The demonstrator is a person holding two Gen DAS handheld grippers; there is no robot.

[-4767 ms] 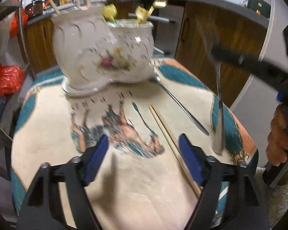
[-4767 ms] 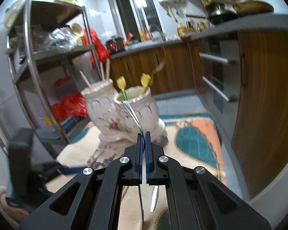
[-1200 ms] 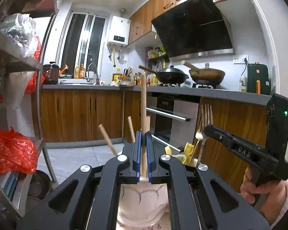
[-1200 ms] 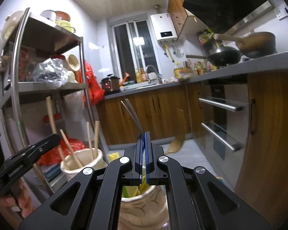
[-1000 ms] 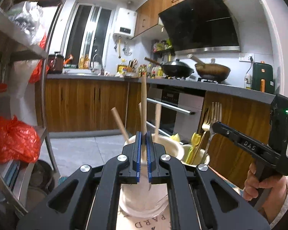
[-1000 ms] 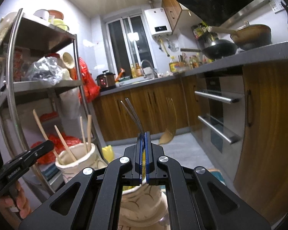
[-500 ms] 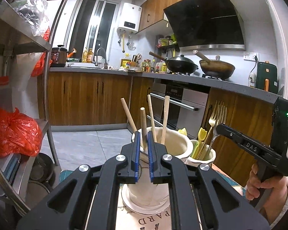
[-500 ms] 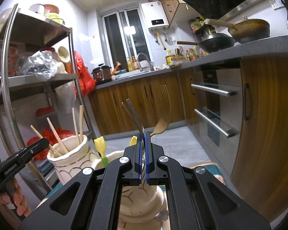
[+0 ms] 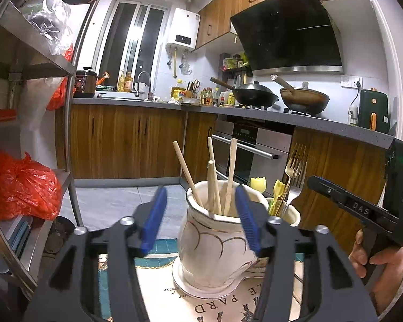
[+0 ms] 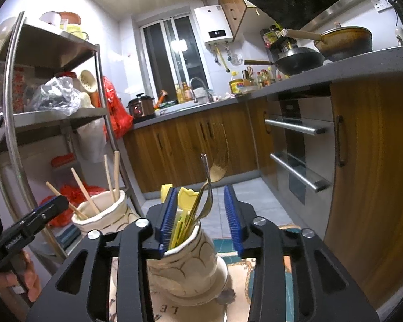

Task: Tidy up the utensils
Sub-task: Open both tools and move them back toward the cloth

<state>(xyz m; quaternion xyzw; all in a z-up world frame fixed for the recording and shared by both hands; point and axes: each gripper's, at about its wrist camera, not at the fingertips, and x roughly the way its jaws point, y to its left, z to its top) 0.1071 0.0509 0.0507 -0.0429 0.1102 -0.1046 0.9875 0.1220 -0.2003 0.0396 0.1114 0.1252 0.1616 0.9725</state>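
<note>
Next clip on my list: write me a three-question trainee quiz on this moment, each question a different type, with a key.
1. True or false: the left hand-held gripper is shut on a chopstick.
2. Multiple choice: the taller ceramic holder contains (A) forks, (B) wooden chopsticks, (C) spoons.
3. Fill in: in the right wrist view, the right hand-held gripper is ____, and the two forks stand in the shorter holder beside yellow-topped utensils.

Key: 1. False, its jaws are apart and hold nothing. 2. B. 3. open.
</note>
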